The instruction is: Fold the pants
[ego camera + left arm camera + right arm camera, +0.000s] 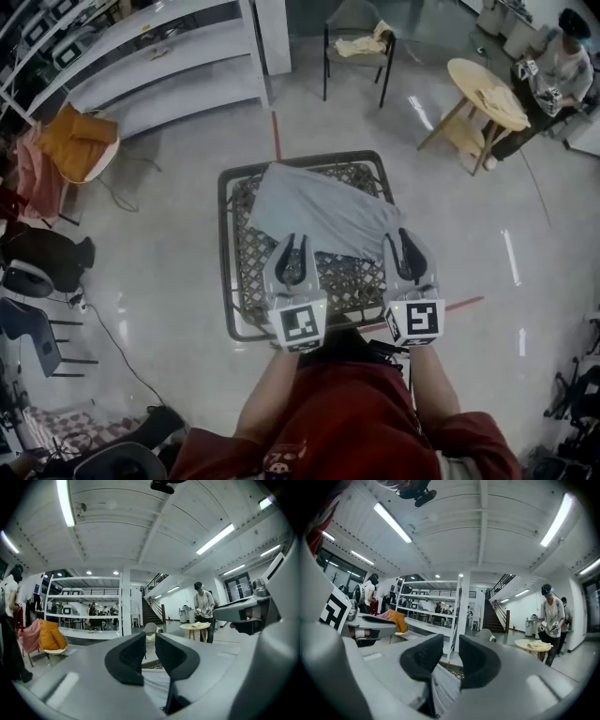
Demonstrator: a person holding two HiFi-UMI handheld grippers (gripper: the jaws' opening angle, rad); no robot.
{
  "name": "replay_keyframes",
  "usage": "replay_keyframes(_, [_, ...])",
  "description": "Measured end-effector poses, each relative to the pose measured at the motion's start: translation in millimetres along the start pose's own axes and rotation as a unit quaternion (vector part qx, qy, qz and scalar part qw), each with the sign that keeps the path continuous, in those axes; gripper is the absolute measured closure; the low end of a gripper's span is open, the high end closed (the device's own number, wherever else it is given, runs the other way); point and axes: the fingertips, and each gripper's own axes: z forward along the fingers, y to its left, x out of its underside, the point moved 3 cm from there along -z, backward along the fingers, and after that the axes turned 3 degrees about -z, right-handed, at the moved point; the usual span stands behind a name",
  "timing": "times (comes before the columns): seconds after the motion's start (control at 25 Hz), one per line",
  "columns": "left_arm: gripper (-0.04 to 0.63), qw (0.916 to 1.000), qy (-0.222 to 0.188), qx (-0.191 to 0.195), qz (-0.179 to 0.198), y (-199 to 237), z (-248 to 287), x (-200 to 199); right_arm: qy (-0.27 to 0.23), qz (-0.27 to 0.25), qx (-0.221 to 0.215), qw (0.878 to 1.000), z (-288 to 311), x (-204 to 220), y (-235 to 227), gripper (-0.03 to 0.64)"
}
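Grey pants (pixel 319 211) lie spread over a wicker-topped table with a metal frame (pixel 225 253). Their near edge runs up to both grippers. My left gripper (pixel 292 242) holds the near left part of the cloth and my right gripper (pixel 403 236) the near right part. In the left gripper view, pale cloth (pixel 157 686) sits low between the jaws of the left gripper (pixel 150 641), whose tips stand slightly apart. In the right gripper view, the cloth (pixel 443 686) hangs from deep between the jaws of the right gripper (pixel 451 644). Both grippers point level across the room.
Beyond the table stand a black chair (pixel 361 42) with a yellowish cloth, a white shelving unit (pixel 159 56) and a round wooden table (pixel 487 94) with a person (pixel 553 70) beside it. A chair with an orange cushion (pixel 80 141) and floor cables are at the left.
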Motion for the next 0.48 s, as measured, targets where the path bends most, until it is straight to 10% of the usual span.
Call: replay_keyframes(0.48, [0.589,0.9982,-0.015,0.056,-0.015,-56,-21,-11,0.008,-0.010,0.018,1.000,-50,-11,-24,0.615])
